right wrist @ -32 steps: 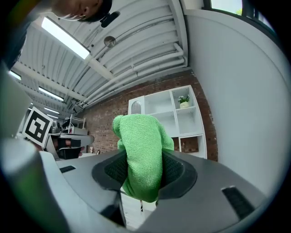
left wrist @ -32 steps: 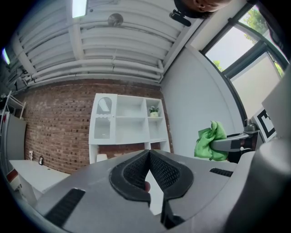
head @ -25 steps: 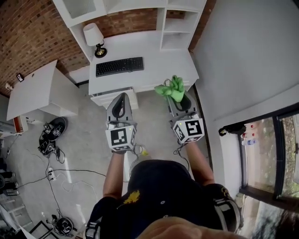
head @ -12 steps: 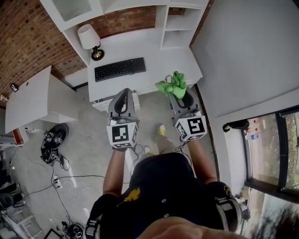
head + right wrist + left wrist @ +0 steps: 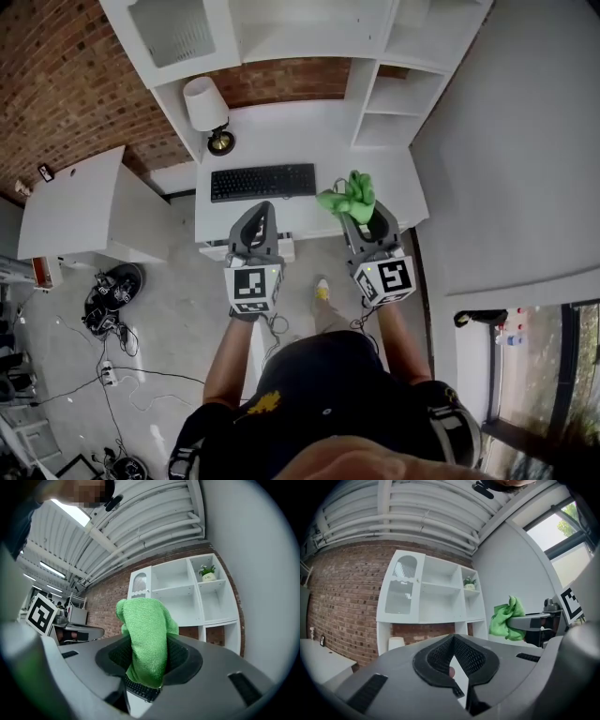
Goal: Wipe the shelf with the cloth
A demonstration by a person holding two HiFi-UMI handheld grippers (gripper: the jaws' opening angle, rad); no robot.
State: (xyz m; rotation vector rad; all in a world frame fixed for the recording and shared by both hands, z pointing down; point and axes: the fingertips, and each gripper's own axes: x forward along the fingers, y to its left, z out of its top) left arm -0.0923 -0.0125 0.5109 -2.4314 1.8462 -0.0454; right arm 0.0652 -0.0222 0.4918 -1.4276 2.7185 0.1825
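- Green cloth (image 5: 349, 194) was bunched up and clamped between the jaws of the right gripper (image 5: 359, 217). In the right gripper view its folds (image 5: 145, 637) rose above the dark pads and hung below them.
- In the head view the cloth sat above the front edge of the white table (image 5: 309, 131), toward the front right corner, just to the right of the black keyboard (image 5: 262, 182).
- The cloth was apart from the white shelf unit (image 5: 412, 56), which stood along the table's back edge against the brick wall (image 5: 75, 84).
- The left gripper (image 5: 256, 208) was held level beside the right one, over the front edge of the table below the keyboard. Its jaws (image 5: 452, 641) met at the tips with nothing gripped between them.
- From the left gripper view the cloth (image 5: 505, 618) showed off to the right, at the end of the other gripper's arm.
- A lamp (image 5: 208, 105) with a pale shade stood at the table's back left corner.
- A small potted plant (image 5: 207, 573) stood in the upper right compartment of the shelf unit (image 5: 185, 592).
- Each gripper carried a marker cube (image 5: 253, 284) near the person's hand.
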